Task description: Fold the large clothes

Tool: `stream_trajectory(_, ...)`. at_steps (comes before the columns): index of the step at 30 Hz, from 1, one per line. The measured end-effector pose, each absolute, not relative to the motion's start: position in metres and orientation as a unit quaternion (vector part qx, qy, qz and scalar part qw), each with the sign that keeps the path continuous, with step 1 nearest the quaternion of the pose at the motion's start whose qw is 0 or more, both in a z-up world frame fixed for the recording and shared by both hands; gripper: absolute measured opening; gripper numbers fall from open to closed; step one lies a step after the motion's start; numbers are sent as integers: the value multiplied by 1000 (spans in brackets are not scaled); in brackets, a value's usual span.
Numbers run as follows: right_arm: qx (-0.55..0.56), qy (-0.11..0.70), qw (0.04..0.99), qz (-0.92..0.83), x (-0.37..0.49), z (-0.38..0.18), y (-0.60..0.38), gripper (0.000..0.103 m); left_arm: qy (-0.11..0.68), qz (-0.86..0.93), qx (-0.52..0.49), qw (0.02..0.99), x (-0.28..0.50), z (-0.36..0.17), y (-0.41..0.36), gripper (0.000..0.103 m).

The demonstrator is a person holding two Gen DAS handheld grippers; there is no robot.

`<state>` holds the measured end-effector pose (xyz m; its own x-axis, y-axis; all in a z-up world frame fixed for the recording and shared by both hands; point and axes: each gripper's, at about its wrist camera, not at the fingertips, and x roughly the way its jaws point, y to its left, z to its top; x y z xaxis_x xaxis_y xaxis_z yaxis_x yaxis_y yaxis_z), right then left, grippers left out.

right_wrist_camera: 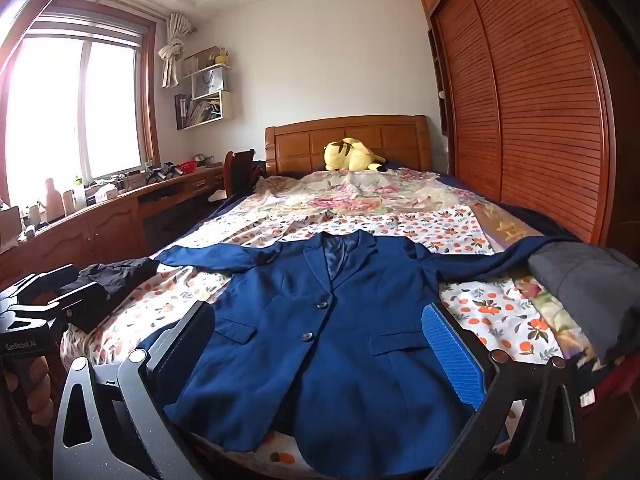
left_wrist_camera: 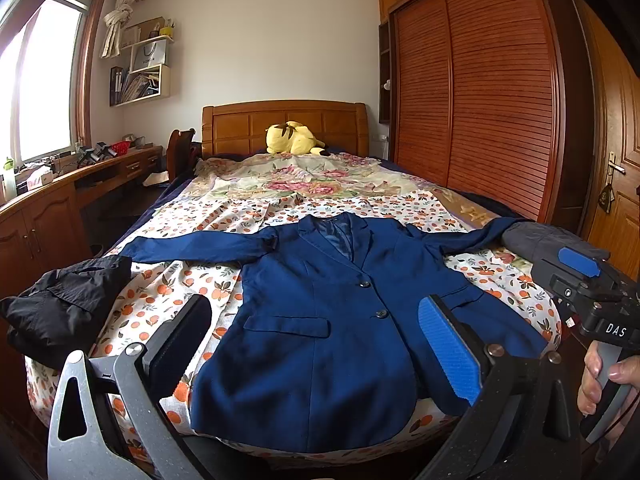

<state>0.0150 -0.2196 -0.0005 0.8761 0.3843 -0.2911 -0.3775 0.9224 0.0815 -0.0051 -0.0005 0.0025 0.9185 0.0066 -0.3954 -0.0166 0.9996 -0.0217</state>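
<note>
Bed [left_wrist_camera: 192,280] carries the blue blazer [left_wrist_camera: 328,320], spread flat, sleeves out. Left gripper [left_wrist_camera: 316,344] and right gripper [right_wrist_camera: 320,348] hover wide open, empty. Pinch sleeve cuffs first; fold inward evenly.

Each gripper, the left gripper [left_wrist_camera: 316,344] and the right gripper [right_wrist_camera: 320,348], is seen to be built of black fingers on grey perforated linkage plates fastened with round silver pivot screws, one finger being faced with a ribbed blue pad [left_wrist_camera: 450,354]. The right gripper's black body is marked "DAS" in white and is fitted with a grey handle, around which bare skin of the right hand [left_wrist_camera: 600,380] is visible. The other unit is lettered what appears to be "GenRobot.AI", the print being small.
</note>
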Motion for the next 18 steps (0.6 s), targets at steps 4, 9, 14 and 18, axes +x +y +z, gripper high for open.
stream_trajectory(4,11,152,968,199,15,-1,-219,103,200,8,-11,980,-7,5,-6,103)
stream_trajectory(9,10,151,968,200,14,-1,-220,103,199,8,-10,980,-7,5,-7,103)
stream_trajectory(14,9,151,968,200,14,-1,-220,103,199,8,-11,980,-8,6,-7,103)
stream_trajectory(18,9,151,968,200,14,-1,-220,103,198,8,-10,980,-8,6,-8,103)
